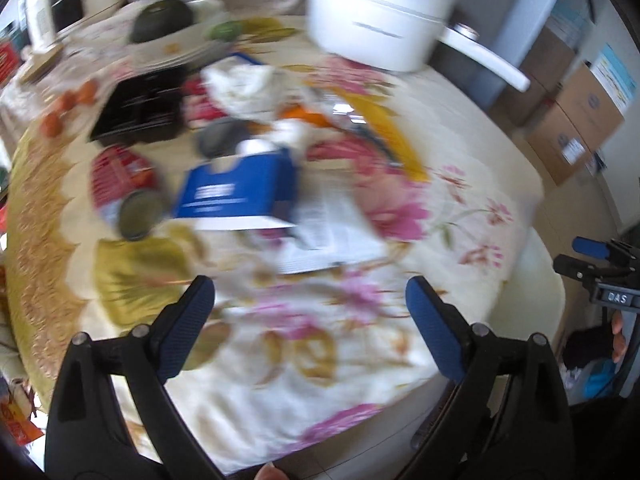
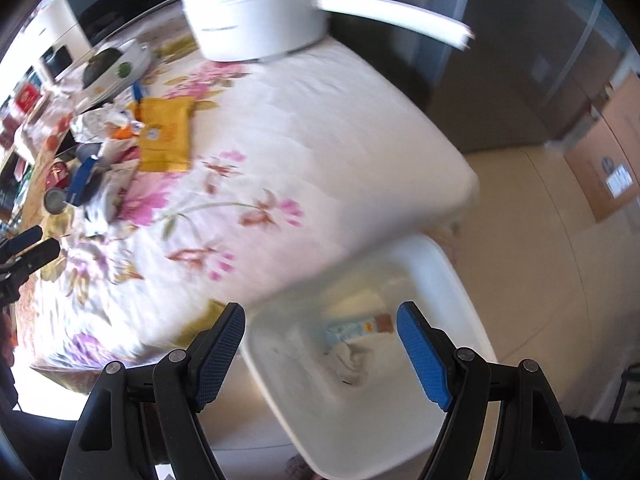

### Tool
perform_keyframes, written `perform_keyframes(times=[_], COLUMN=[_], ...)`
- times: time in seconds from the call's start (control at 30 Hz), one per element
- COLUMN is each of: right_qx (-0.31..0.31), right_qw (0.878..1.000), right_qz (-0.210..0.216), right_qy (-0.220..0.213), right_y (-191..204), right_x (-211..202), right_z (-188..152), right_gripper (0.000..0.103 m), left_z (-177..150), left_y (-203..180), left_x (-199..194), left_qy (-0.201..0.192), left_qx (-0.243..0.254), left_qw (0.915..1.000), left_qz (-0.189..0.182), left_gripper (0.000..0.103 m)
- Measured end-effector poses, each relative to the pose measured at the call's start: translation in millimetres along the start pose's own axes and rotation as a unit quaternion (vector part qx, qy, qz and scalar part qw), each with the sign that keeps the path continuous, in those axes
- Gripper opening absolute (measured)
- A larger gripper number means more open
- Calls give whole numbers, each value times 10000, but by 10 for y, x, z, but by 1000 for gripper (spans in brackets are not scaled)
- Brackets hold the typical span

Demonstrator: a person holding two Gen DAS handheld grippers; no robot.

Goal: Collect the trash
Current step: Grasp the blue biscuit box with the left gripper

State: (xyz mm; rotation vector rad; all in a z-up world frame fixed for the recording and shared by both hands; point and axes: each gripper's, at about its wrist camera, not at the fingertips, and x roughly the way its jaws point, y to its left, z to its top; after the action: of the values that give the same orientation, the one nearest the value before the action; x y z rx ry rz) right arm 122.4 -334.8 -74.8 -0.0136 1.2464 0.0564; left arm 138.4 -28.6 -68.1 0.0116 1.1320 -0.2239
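My left gripper [image 1: 310, 292] is open and empty above the flowered tablecloth [image 1: 320, 340], short of a pile of trash: a blue carton [image 1: 240, 192], a red can [image 1: 120, 176], crumpled white paper [image 1: 244, 88], a yellow packet [image 1: 388, 128] and a printed leaflet [image 1: 332, 232]. My right gripper [image 2: 320, 320] is open and empty above a white bin [image 2: 460, 280] beside the table's edge. In the bin lie a wrapper [image 2: 360, 326] and a crumpled tissue [image 2: 352, 360]. The yellow packet [image 2: 166, 140] and blue carton [image 2: 82, 180] also show in the right wrist view.
A white pot [image 1: 380, 12] with a long handle stands at the table's far side. A black box [image 1: 140, 108], plates with a dark round thing [image 1: 162, 20] and small orange fruits [image 1: 68, 104] lie at the back left. Cardboard boxes [image 1: 580, 120] stand on the floor at right.
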Motion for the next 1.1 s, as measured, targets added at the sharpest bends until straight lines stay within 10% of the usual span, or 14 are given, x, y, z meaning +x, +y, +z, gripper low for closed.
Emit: perform_keyframes(times=[0.4, 0.6, 0.83, 1.1], right_qx=[-508, -379, -304, -339], right_qw=[9986, 9990, 9991, 9984], right_qz=[125, 233, 280, 323], right_qy=[43, 87, 131, 316], right_y=[591, 553, 500, 553], right_x=[172, 196, 223, 363], right_z=[298, 334, 352, 371], right_gripper=[80, 80, 80, 80], left_z=[365, 724, 666, 697], left_y=[410, 251, -43, -255], left_x=[214, 411, 441, 728], left_qy=[316, 584, 983, 1527], left_qx=[-365, 790, 3344, 4195], left_qw=[9987, 9933, 9366, 8948], left_qz=[-186, -605, -360, -95], left_gripper=[102, 102, 102, 102])
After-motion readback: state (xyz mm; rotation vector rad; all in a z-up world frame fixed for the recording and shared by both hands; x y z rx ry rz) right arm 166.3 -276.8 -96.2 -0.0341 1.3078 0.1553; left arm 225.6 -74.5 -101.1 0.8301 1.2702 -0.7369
